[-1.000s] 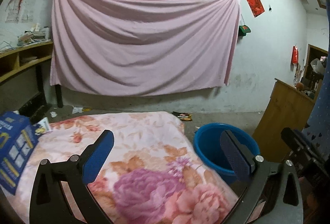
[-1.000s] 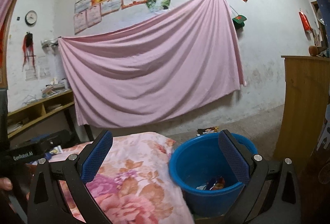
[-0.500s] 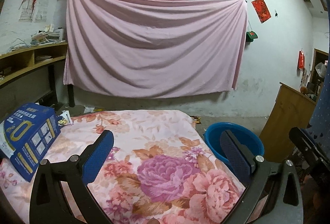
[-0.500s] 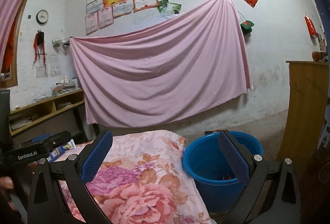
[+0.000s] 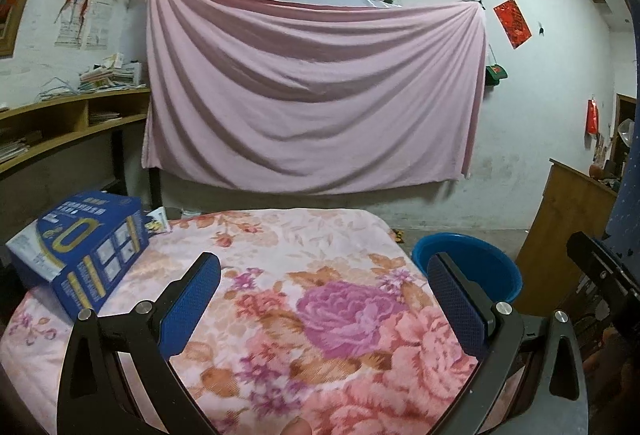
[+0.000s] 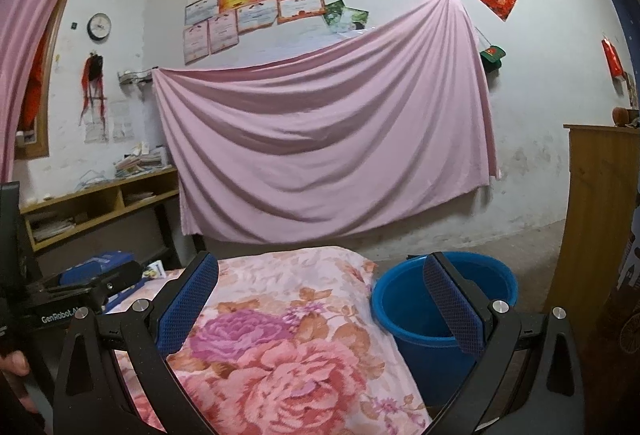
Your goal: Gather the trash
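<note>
Both wrist cameras have tilted up and swung left over the past second, so more of the wall and the flowered blanket [image 5: 304,299] now shows and the blue bucket [image 5: 476,267] has slid toward the right of each view, its inside no longer open to the right camera. At this moment the left gripper [image 5: 324,299] hangs over the blanket with its blue-padded fingers [image 5: 192,303] spread wide and nothing between them; the right gripper [image 6: 320,299] is likewise spread and empty, with the bucket's rim just behind its right finger. Likely next for collection is the blue carton [image 5: 84,243] at the far left edge of the blanket, resting tilted with its long side running away from the camera, and beside its far corner a small pale wrapper [image 5: 158,223]. Both lie ahead and to the left of the left gripper's fingers, well apart from them, while the bucket stands on the floor off the blanket's right side; the left gripper looks the nearer of the two to the carton, the right one the nearer to the bucket. Printing on the carton includes a large gold "0" and rows of characters too small to read. From the right wrist camera, white lettering on the left gripper's black body reads "GenRobot.A", the rest cut off. Certificates on the wall are illegible.
</note>
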